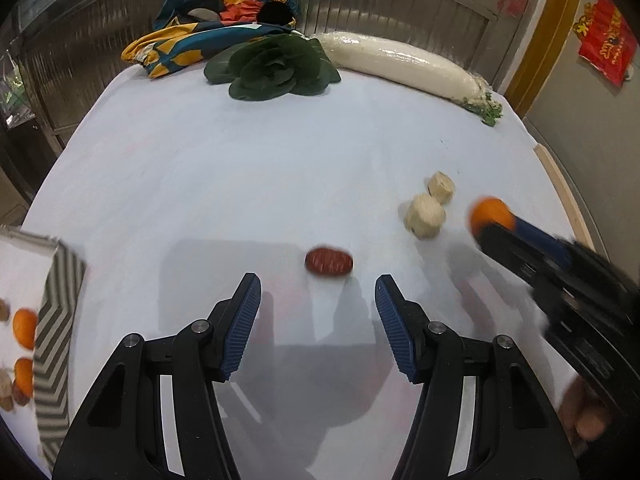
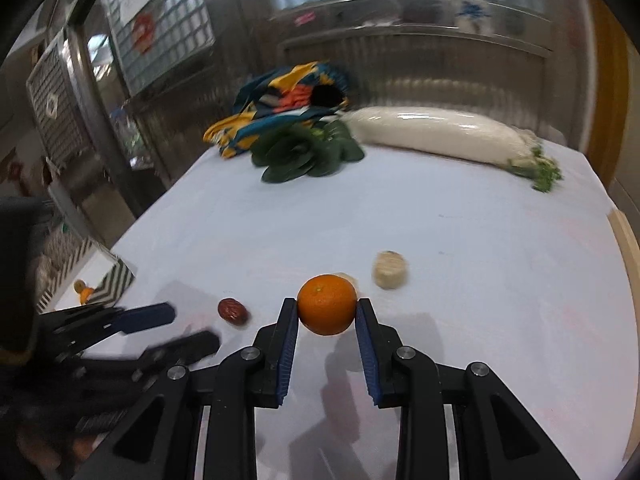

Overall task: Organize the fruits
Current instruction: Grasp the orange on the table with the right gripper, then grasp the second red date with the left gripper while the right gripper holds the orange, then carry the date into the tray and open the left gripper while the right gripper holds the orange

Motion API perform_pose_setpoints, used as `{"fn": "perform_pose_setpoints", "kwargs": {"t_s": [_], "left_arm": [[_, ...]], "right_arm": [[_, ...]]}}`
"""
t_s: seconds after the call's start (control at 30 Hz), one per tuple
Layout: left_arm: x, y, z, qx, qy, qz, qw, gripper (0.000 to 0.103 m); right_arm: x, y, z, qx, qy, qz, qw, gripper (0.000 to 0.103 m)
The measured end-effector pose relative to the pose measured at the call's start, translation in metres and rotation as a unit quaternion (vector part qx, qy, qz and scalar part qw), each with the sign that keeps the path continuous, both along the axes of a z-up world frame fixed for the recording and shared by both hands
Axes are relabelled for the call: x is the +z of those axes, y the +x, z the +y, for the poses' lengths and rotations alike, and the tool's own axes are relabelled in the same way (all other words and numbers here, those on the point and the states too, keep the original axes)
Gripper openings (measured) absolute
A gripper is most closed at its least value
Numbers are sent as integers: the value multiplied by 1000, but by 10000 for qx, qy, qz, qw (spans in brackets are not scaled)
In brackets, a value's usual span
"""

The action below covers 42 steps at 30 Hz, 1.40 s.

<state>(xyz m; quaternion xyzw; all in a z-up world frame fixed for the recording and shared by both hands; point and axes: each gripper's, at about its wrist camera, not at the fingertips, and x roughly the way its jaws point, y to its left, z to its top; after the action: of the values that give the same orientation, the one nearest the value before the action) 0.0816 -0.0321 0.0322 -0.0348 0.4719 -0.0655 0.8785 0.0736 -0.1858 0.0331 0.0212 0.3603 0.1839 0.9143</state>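
A white-covered table (image 2: 480, 280) runs back to steel shutters. My right claw (image 2: 327, 312) pinches the orange (image 2: 327, 309) at its widest, bound, I judge, for the striped box (image 1: 56, 320). My left claw (image 1: 318, 300) gapes before the red date (image 1: 329, 261).

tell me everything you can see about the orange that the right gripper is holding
The orange is small, round and bright, like a mandarin, with a finely dimpled peel and a tiny stem dimple near its top. It looks whole and unmarked. The right gripper is shut on it, a blue ribbed pad pressed against each side at its widest part. In the right wrist view it sits between the fingertips; whether it is clear of the white table cannot be told. A pale chunk peeks out just behind it.
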Motion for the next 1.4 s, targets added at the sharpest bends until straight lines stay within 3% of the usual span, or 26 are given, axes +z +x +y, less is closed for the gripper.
{"fn": "perform_pose_setpoints", "kwargs": {"t_s": [0.2, 0.23, 0.27, 0.3, 0.67, 0.97, 1.4], "left_arm": [[-9, 24, -8, -97, 84, 66, 9999, 57], [-11, 26, -9, -133, 81, 58, 9999, 52], [-12, 27, -10, -154, 105, 70, 9998, 37], [-15, 27, -10, -161, 154, 93, 9997, 29], [-5, 2, 14, -79, -125, 45, 9999, 28], [17, -55, 40, 131, 216, -398, 9989, 28], [40, -116, 90, 472, 514, -996, 9926, 28]], "right_arm": [[-2, 1, -23, -113, 436, 98, 9989, 28], [-2, 2, -23, -89, 444, 91, 9989, 28], [-2, 2, -23, -73, 446, 89, 9989, 28], [-2, 1, -24, -61, 456, 89, 9989, 28], [1, -13, -9, 92, 343, 97, 9993, 28], [-4, -63, 34, 387, 63, 45, 9992, 28], [-3, -111, 81, 527, 257, -86, 9982, 28]]}}
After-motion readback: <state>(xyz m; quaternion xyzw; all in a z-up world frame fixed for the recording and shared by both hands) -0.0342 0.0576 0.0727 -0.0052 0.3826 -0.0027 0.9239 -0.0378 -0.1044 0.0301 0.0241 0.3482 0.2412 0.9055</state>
